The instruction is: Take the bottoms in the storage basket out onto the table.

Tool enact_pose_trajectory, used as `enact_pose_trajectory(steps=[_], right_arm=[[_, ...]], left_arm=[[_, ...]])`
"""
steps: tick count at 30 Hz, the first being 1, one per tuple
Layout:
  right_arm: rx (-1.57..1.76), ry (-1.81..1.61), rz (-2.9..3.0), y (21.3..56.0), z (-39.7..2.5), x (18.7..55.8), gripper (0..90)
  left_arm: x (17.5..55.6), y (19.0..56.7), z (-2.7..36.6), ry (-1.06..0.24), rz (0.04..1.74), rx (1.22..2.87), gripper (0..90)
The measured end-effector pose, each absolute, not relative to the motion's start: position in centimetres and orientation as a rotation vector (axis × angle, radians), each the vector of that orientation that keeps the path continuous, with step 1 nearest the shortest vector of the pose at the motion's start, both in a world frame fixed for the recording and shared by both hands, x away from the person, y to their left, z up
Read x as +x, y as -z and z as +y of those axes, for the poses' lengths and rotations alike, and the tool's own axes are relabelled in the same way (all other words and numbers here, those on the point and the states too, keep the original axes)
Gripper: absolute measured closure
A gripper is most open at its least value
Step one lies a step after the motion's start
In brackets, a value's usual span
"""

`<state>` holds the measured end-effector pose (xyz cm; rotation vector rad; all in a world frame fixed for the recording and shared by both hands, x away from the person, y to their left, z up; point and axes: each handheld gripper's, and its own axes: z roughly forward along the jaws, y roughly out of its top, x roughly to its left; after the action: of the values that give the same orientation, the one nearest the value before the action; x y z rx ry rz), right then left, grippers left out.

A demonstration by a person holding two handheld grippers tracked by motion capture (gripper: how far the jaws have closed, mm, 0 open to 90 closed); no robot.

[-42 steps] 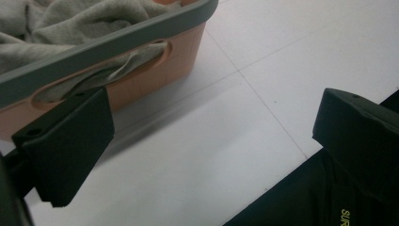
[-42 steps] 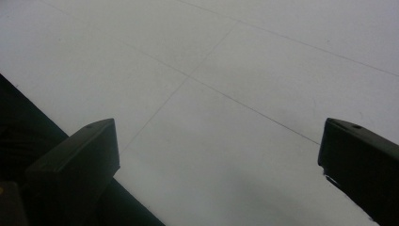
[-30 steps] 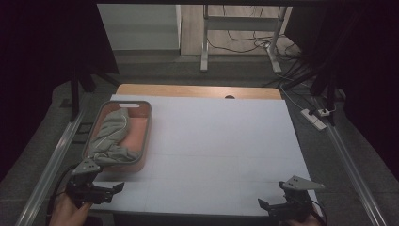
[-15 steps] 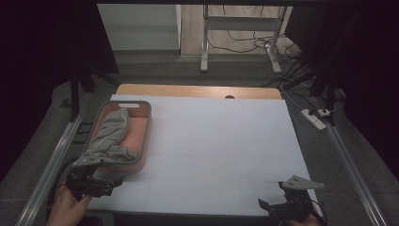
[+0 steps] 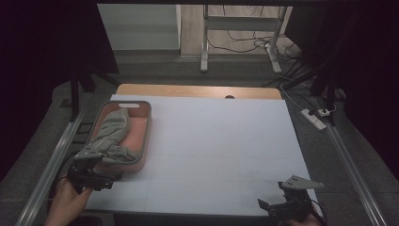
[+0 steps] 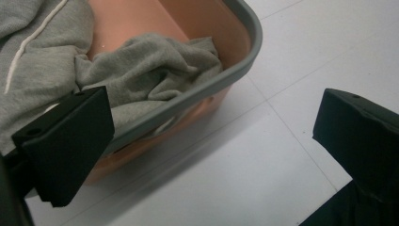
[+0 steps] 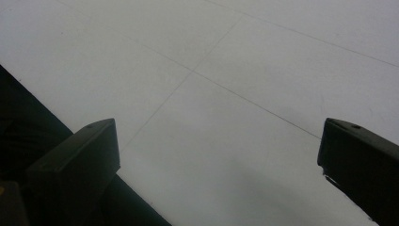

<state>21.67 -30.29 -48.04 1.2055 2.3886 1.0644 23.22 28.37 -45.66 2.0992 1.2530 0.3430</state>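
Observation:
A salmon-coloured basket (image 5: 146, 136) with a grey rim stands at the left of the white table, and a grey hooded garment (image 5: 110, 134) lies bunched inside it. In the left gripper view the garment (image 6: 141, 70) spills toward the basket's near corner (image 6: 240, 56). My left gripper (image 5: 106, 181) hovers just in front of that near corner, open, with nothing between its jaws (image 6: 211, 155). My right gripper (image 5: 268, 206) is open at the table's front right edge, over bare white surface (image 7: 221, 155).
The white table top (image 5: 216, 141) stretches between the two grippers, with a wooden strip (image 5: 197, 91) at its far edge. Metal rails (image 5: 51, 165) run along both sides. A power strip (image 5: 314, 117) and cables lie on the floor to the right.
My left gripper has moved forward and slightly left, up to the basket's near corner. The right gripper has stayed at the front right edge.

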Motion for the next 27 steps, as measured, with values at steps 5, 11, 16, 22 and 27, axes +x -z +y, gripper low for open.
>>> enact_pose_trajectory(steps=[5, 11, 16, 22, 27], right_arm=[[1.205, -1.062, 2.390, 48.1, -30.3, 21.7, 0.0], [1.201, -1.059, 2.394, 48.1, -30.2, 21.7, 0.0], [1.199, -1.059, 2.396, 48.1, -30.2, 21.7, 0.0], [1.197, -1.056, 2.398, 48.1, -30.2, 21.7, 0.0], [1.195, -1.054, 2.399, 48.1, -30.2, 21.7, 0.0]], left_arm=[[23.8, 45.7, 28.6, -0.342, 1.259, 2.099, 0.0], [24.5, 45.7, 28.8, -0.351, 1.275, 2.101, 0.0], [25.2, 45.7, 29.0, -0.351, 1.286, 2.107, 0.0], [25.8, 45.8, 29.1, -0.357, 1.295, 2.131, 0.0], [26.1, 45.7, 29.5, -0.352, 1.307, 2.128, 0.1]])
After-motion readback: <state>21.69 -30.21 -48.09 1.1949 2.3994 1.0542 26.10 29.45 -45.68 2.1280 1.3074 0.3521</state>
